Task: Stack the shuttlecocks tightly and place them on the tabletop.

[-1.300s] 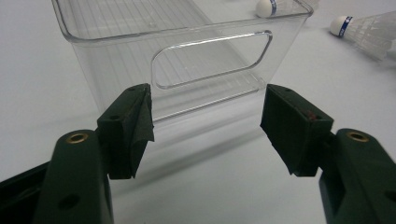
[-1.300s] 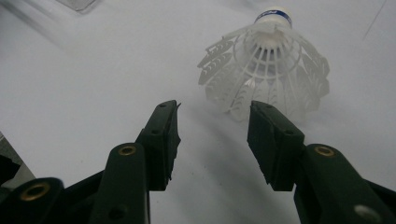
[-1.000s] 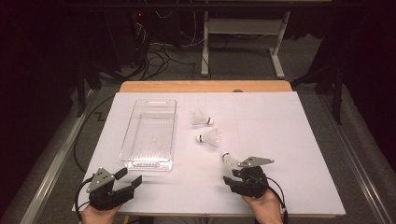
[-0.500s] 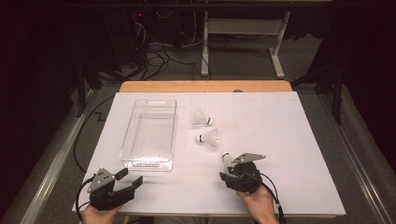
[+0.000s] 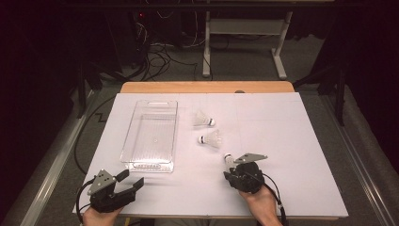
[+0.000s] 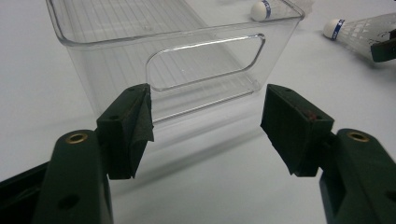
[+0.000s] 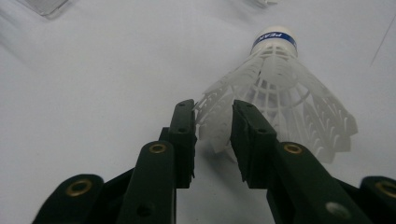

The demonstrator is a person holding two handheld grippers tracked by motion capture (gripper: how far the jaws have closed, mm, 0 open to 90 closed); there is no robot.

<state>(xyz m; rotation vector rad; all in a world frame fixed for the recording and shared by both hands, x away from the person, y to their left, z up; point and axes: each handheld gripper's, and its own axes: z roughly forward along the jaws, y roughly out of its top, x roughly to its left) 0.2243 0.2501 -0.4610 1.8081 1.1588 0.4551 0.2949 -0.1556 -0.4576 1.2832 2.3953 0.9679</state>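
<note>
closing since a second ago, right gripper (image 7: 212,135) jaws now pinch nearest shuttlecock's (image 7: 280,88) skirt edge; left gripper (image 6: 205,130) gapes wide, idle by clear bin (image 6: 177,51); lift seems next.

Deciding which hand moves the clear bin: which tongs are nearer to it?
Left. The left tongs sit just before the clear bin's near end, jaws open toward its handle. The right tongs are off to its right, at a shuttlecock.

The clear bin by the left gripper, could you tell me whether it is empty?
Empty: the clear bin shows only its bare ribbed floor; both loose shuttlecocks lie outside it.
</note>
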